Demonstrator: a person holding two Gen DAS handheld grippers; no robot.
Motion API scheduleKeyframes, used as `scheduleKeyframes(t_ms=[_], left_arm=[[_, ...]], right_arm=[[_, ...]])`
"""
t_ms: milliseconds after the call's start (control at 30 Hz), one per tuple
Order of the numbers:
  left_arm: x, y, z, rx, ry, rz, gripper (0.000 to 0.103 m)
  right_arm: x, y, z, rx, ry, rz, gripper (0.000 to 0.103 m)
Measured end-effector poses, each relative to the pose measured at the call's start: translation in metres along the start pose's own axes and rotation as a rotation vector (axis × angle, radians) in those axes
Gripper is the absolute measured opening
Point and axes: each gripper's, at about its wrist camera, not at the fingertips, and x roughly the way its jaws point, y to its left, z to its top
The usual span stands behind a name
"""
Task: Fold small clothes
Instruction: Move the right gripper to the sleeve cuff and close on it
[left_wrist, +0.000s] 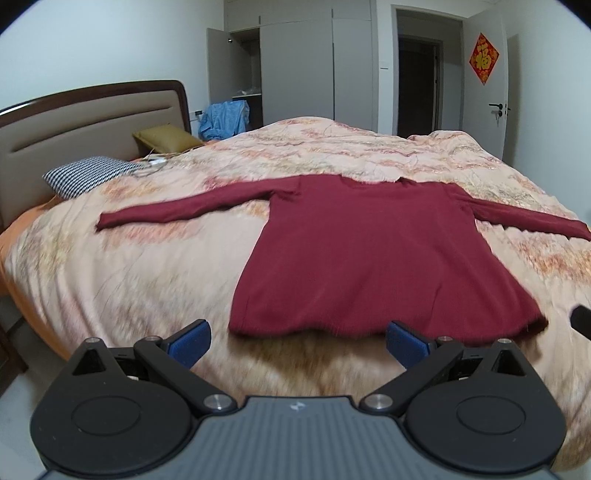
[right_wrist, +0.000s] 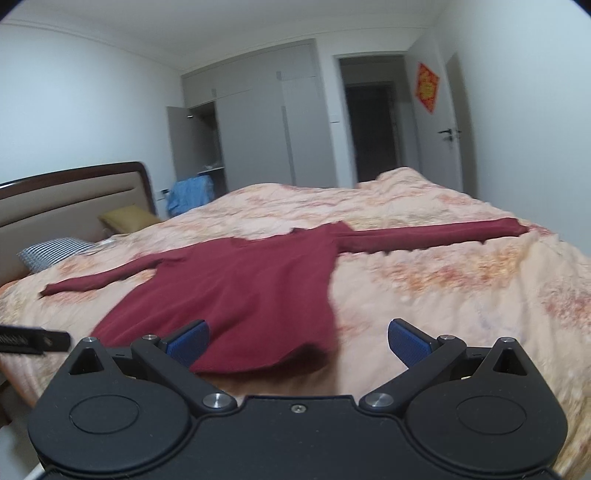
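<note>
A dark red long-sleeved sweater (left_wrist: 362, 251) lies flat on the bed, sleeves spread out to both sides and hem nearest me. My left gripper (left_wrist: 297, 343) hovers open just short of the hem, blue pads wide apart with nothing between them. In the right wrist view the same sweater (right_wrist: 236, 291) sits left of centre, its right sleeve (right_wrist: 436, 234) stretched far out. My right gripper (right_wrist: 298, 345) is open by the hem's right corner; its left pad (right_wrist: 188, 345) overlaps the fabric in the picture, and contact is unclear.
A floral peach quilt (left_wrist: 147, 280) covers the bed. A checked pillow (left_wrist: 88, 179) and a gold pillow (left_wrist: 166, 138) lie by the headboard (left_wrist: 74, 122). Blue cloth (left_wrist: 221, 120) hangs near an open wardrobe. The bed's near edge drops to the floor at left.
</note>
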Motion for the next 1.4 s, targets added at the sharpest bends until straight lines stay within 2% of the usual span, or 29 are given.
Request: scheduleKeyframes(t_ms=[167, 300, 400, 567, 633, 767, 967, 1200, 1400], left_arm=[[0.032, -0.021, 0.039, 0.04, 0.012, -0.005, 0.103], [0.064, -0.044, 0.065, 0.06, 0.036, -0.023, 0.103], [0.088, -0.062, 0.08, 0.068, 0.051, -0.054, 0.103], [0.129, -0.092, 0.103, 0.081, 0.067, -0.1, 0.103], [0.144, -0.101, 0.109, 0.083, 0.072, -0.119, 0.103], [0.175, -0.12, 0.118, 0.089, 0.087, -0.139, 0.103], [0.205, -0.135, 0.111, 0.066, 0.106, -0.162, 0.103], [0.222, -0.139, 0.089, 0.058, 0.161, -0.165, 0.103], [0.226, -0.138, 0.082, 0.063, 0.193, -0.177, 0.103]], right_arm=[[0.028, -0.042, 0.018, 0.026, -0.01, -0.092, 0.103], [0.049, -0.075, 0.031, 0.044, -0.003, -0.13, 0.103], [0.067, -0.096, 0.04, 0.074, 0.02, -0.139, 0.103], [0.089, -0.124, 0.05, 0.121, 0.034, -0.101, 0.103], [0.096, -0.131, 0.052, 0.109, 0.033, -0.109, 0.103], [0.12, -0.149, 0.062, 0.086, 0.097, -0.163, 0.103], [0.159, -0.197, 0.08, 0.172, 0.128, -0.277, 0.103], [0.22, -0.267, 0.101, 0.329, 0.155, -0.31, 0.103], [0.285, -0.309, 0.116, 0.307, 0.228, -0.361, 0.103]])
